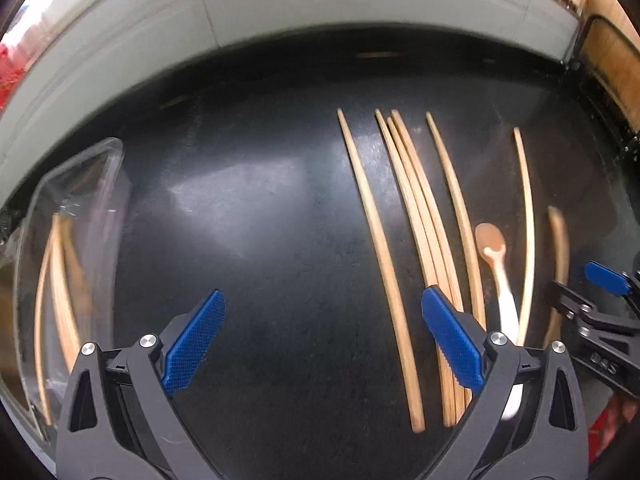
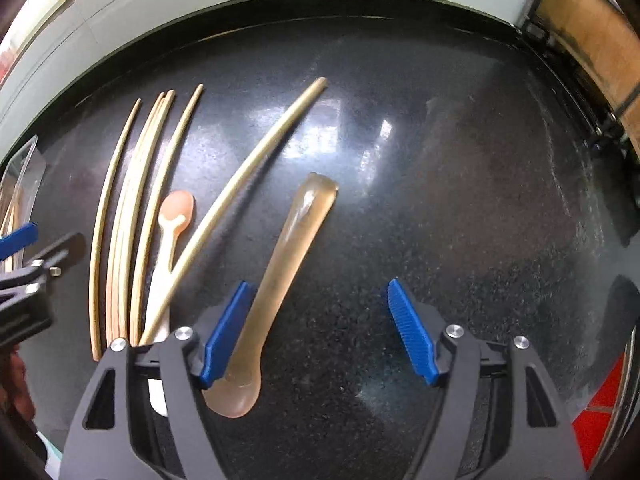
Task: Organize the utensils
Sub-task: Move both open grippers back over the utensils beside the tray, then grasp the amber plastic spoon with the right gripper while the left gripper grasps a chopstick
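Observation:
Several wooden chopsticks (image 1: 416, 240) lie side by side on the black countertop (image 1: 260, 220); they also show in the right wrist view (image 2: 128, 216). A small spoon with a white handle (image 1: 496, 264) lies among them, also visible from the right wrist (image 2: 172, 224). A larger tan translucent spoon (image 2: 288, 264) lies just inside my right gripper's left finger. My left gripper (image 1: 324, 344) is open and empty, one chopstick between its fingers. My right gripper (image 2: 320, 328) is open. A clear container (image 1: 64, 264) at the left holds several chopsticks.
A pale tiled wall (image 1: 280, 4) runs along the back of the counter. A wooden panel with a black frame (image 2: 592, 48) stands at the right end. Something red (image 2: 600, 420) shows at the lower right edge.

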`<state>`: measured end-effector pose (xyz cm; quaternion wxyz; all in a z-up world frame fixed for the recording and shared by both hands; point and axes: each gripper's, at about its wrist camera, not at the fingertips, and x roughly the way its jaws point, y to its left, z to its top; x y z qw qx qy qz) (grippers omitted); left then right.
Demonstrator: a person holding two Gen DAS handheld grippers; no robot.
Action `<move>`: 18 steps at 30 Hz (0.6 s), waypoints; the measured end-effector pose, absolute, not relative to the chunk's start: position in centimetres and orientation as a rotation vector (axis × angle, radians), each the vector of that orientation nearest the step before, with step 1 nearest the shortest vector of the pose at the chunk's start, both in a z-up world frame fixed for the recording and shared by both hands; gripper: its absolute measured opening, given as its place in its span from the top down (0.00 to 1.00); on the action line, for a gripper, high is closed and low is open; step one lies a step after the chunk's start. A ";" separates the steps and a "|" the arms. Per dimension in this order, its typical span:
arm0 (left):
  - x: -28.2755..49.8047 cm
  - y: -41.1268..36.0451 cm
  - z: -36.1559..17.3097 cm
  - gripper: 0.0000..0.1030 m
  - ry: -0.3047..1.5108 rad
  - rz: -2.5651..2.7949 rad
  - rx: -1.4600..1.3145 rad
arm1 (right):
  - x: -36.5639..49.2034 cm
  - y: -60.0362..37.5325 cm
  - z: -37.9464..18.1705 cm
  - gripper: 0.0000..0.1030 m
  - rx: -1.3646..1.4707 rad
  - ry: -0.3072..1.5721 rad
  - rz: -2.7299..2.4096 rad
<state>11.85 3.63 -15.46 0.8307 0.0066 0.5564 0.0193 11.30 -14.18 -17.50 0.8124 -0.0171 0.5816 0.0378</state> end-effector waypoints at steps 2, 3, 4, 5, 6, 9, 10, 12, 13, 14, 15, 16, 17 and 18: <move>12.3 3.5 -16.5 0.07 1.197 0.046 0.025 | 10.6 -13.9 -17.4 0.29 -0.045 1.236 0.086; 12.5 3.6 -16.8 0.07 1.204 0.047 0.027 | 10.5 -14.1 -17.5 0.26 -0.046 1.234 0.089; 12.5 3.7 -17.0 0.07 1.197 0.040 0.014 | 10.3 -14.3 -17.6 0.25 -0.047 1.234 0.089; 12.5 3.8 -17.1 0.06 1.189 0.038 -0.003 | 10.3 -14.7 -17.6 0.23 -0.046 1.236 0.089; 12.5 3.9 -17.2 0.06 1.178 0.036 -0.011 | 10.1 -14.8 -17.7 0.22 -0.043 1.239 0.091; 12.6 3.6 -17.3 0.06 1.154 0.028 -0.002 | 11.2 -15.6 -17.6 0.22 -0.045 1.247 0.098; 12.6 3.5 -17.3 0.06 1.149 0.031 -0.005 | 11.2 -15.6 -17.6 0.22 -0.044 1.251 0.097; 12.5 3.4 -17.3 0.06 1.138 0.038 -0.007 | 11.2 -15.7 -17.6 0.29 -0.040 1.252 0.102; 12.5 3.3 -17.3 0.08 1.137 0.040 -0.009 | 11.0 -15.6 -17.4 0.36 -0.047 1.240 0.119; 12.2 3.2 -17.3 0.13 1.135 0.039 -0.010 | 10.7 -15.3 -17.0 0.57 -0.056 1.229 0.144; 12.1 2.9 -17.0 0.18 1.126 0.028 0.000 | 10.4 -14.7 -16.8 0.78 -0.069 1.223 0.186; 11.6 2.3 -16.8 0.30 1.122 0.020 0.008 | 10.2 -14.4 -16.7 0.80 -0.075 1.227 0.203; 11.6 1.8 -16.5 0.49 1.122 0.009 0.019 | 10.1 -14.2 -16.7 0.80 -0.085 1.232 0.203; 11.7 1.3 -16.2 0.60 1.126 -0.005 0.028 | 10.1 -14.5 -16.7 0.82 -0.072 1.237 0.217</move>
